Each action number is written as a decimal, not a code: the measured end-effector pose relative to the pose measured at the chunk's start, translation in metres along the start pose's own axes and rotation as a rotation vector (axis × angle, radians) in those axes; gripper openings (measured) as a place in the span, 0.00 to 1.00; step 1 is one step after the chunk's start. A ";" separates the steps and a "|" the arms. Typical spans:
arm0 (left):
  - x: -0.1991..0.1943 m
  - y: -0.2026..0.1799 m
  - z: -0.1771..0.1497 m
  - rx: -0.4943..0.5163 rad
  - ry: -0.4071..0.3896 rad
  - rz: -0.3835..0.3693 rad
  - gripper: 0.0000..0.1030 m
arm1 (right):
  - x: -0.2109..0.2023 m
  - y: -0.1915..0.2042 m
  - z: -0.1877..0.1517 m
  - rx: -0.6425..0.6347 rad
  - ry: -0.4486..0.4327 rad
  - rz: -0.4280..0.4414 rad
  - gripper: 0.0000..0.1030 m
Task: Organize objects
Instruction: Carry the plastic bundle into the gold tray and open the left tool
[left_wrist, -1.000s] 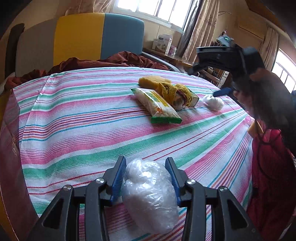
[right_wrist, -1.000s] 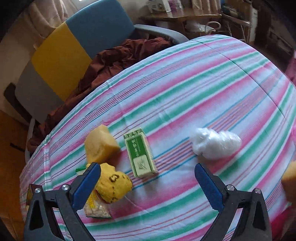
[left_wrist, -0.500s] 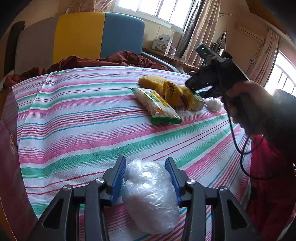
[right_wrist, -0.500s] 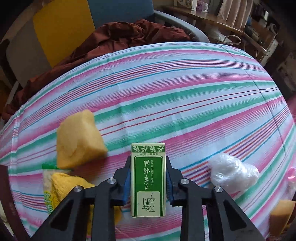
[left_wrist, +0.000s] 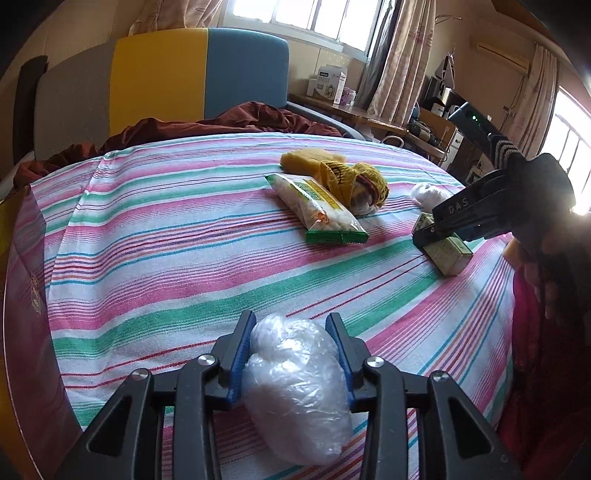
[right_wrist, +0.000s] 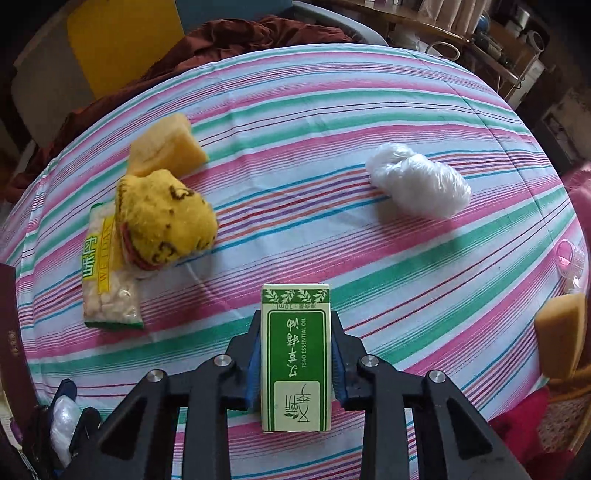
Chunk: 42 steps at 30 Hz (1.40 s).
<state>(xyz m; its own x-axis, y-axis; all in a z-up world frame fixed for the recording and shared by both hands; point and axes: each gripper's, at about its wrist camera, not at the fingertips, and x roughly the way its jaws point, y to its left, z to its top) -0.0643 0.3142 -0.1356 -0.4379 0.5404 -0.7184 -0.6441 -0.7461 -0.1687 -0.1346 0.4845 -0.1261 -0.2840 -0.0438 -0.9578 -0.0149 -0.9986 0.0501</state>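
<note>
Green box (right_wrist: 295, 354) lies lengthwise in the clamped right gripper (right_wrist: 295, 354); left gripper (left_wrist: 291, 354) clamps a plastic bag (left_wrist: 295, 391)

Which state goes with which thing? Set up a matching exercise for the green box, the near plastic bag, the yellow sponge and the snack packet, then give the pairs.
Things:
1. green box
2. near plastic bag
3. yellow sponge
4. snack packet

States:
A. lies free on the striped cloth, behind the yellow knitted hat
B. clamped in the left tongs
C. partly under the yellow knitted hat
D. clamped in the right tongs

Pairs: 1-D, 2-B, 3-A, 4-C
</note>
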 end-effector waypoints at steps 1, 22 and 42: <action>-0.001 -0.001 0.000 0.009 0.003 0.010 0.35 | 0.000 -0.002 0.000 0.008 0.002 0.007 0.30; -0.129 0.063 0.033 -0.176 -0.120 0.071 0.34 | 0.003 0.006 0.010 -0.014 -0.012 -0.007 0.31; -0.109 0.309 0.049 -0.581 0.051 0.351 0.34 | -0.003 0.008 0.011 -0.021 -0.016 -0.022 0.31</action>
<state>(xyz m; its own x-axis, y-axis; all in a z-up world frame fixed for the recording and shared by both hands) -0.2466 0.0434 -0.0761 -0.5204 0.2202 -0.8250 -0.0213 -0.9692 -0.2452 -0.1448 0.4770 -0.1198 -0.2987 -0.0213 -0.9541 -0.0017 -0.9997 0.0229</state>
